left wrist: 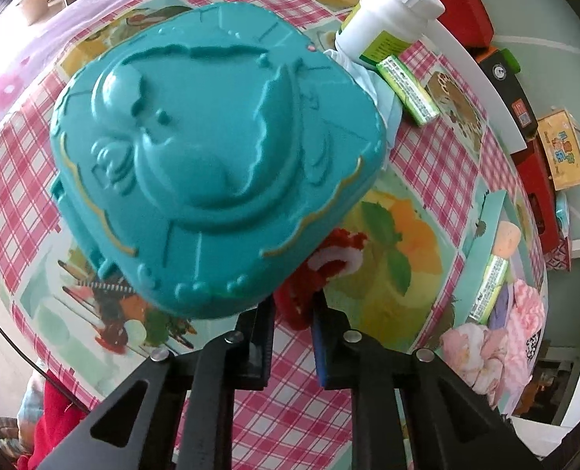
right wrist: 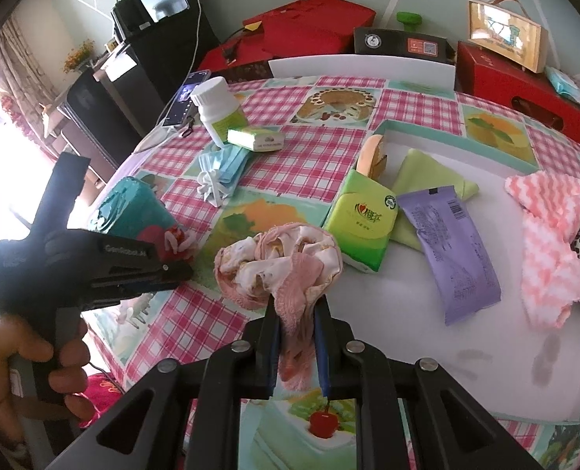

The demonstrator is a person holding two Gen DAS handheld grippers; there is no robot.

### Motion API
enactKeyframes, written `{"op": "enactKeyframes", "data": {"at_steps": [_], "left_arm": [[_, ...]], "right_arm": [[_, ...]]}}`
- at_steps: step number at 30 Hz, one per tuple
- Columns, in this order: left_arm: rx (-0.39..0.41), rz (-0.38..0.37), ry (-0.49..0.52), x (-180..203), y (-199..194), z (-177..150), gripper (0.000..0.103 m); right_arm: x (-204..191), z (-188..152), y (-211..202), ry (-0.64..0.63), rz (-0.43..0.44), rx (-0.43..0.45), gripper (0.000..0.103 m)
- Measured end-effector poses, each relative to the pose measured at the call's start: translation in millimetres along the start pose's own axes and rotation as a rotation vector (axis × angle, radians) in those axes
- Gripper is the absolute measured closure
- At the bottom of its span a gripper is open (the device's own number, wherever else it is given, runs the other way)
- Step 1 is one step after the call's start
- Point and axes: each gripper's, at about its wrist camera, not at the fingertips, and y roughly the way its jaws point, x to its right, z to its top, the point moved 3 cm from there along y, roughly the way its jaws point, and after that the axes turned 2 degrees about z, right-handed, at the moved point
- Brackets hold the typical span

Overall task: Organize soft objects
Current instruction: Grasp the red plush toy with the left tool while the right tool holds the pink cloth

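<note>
My left gripper (left wrist: pixel 293 309) is shut on a red and white fuzzy soft thing (left wrist: pixel 321 274), beside a teal plastic case (left wrist: pixel 215 156); from the right wrist view this gripper (right wrist: pixel 180 264) holds the red thing (right wrist: pixel 168 241) next to the case (right wrist: pixel 133 207). My right gripper (right wrist: pixel 297 313) is shut on a bunched pink and cream cloth (right wrist: pixel 278 262), held just above the table at the edge of a white tray (right wrist: pixel 407 352). On the tray lie a pink and white striped fuzzy cloth (right wrist: pixel 552 246), a green cloth (right wrist: pixel 431 180), a purple packet (right wrist: pixel 450 250) and a green tissue pack (right wrist: pixel 362 219).
A white bottle (right wrist: pixel 219 109), a small green box (right wrist: pixel 255 139) and blue face masks (right wrist: pixel 221 170) lie on the checked tablecloth at the back left. Red boxes (right wrist: pixel 517 86) and a black device (right wrist: pixel 401 45) stand beyond the table's far edge. A phone (right wrist: pixel 184 98) lies at the left edge.
</note>
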Motion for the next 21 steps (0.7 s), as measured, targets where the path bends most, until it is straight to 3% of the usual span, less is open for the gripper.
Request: {"op": "enactKeyframes", "data": {"at_steps": [10,21], "left_arm": [[0.006,-0.037,0.051,4.0,-20.3,-11.5,0.086],[0.029,-0.127,0.135,34.7,-51.5,-19.1,0.086]], "right_arm": [[6.1,4.3,-10.7,0.019,-0.017,0.035,0.087],[26.4,9.4,-32.6,0.066,-0.059,0.086,0.087]]}}
